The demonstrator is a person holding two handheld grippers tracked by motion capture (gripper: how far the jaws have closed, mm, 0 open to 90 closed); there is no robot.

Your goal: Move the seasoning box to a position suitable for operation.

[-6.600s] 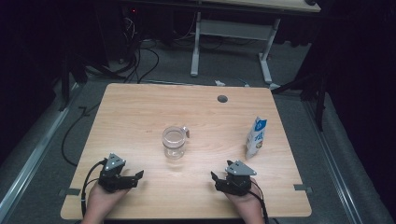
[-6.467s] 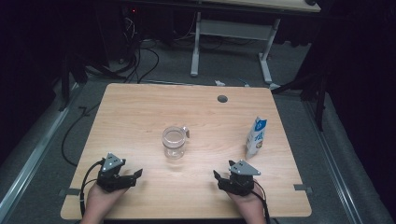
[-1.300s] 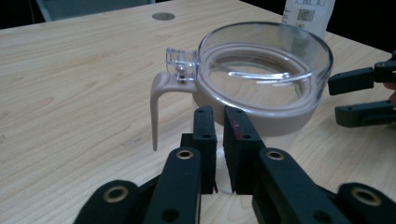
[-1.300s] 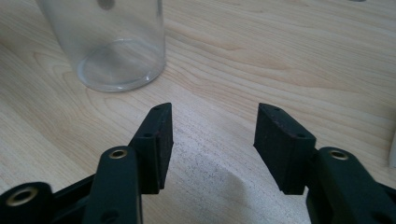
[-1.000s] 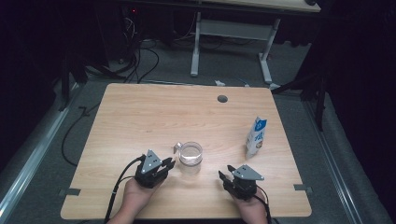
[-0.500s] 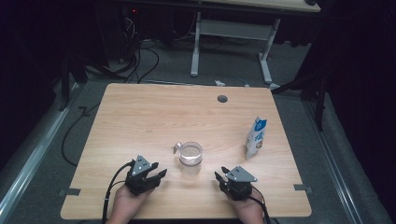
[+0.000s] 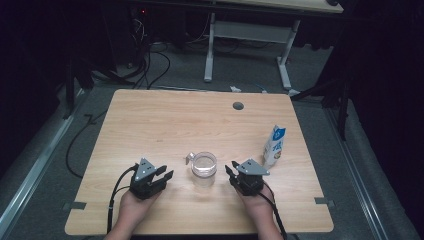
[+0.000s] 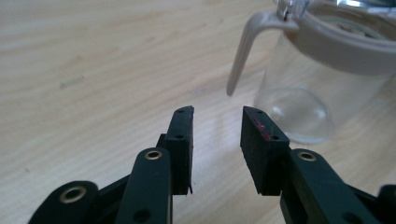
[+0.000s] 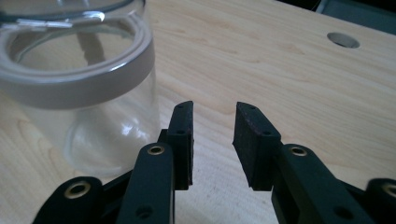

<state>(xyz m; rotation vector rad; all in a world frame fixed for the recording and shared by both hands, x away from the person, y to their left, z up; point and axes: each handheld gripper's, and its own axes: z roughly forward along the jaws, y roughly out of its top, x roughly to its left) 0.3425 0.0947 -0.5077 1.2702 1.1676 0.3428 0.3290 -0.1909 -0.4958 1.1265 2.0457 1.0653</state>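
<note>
Two hand-held grippers flank a glass jug near the table's front edge. The left gripper [image 7: 162,175] rests low on the wood with its jaws part-open and nothing between them; they have just been closing a little, on air. In the left gripper view its pads [image 8: 183,140] point past the jug [image 8: 322,79], which stands ahead and to that view's right, close but not touching, with its pale handle [image 8: 243,56] hanging down on the side nearest the jaws. The right gripper [image 7: 234,174] sits just beside the jug [image 7: 204,166] on the other side, also part-open and empty, its jaws likewise having just narrowed. In the right gripper view the jug [image 9: 88,88] fills the upper left, just off the tip of the left-hand pad [image 9: 183,135], with bare table [image 9: 299,70] straight ahead of the gap.

The jug stands upright, open rim up and apparently empty, between the two tools; the right gripper looks slightly nearer its wall, while the left is better placed for the handle. Either jaw gap looks too narrow for the jug's body, so a grip on the body would probably call for wider jaws. A small milk carton [image 7: 275,145] stands upright well to the right, nearer the right hand [image 7: 257,205].
</note>
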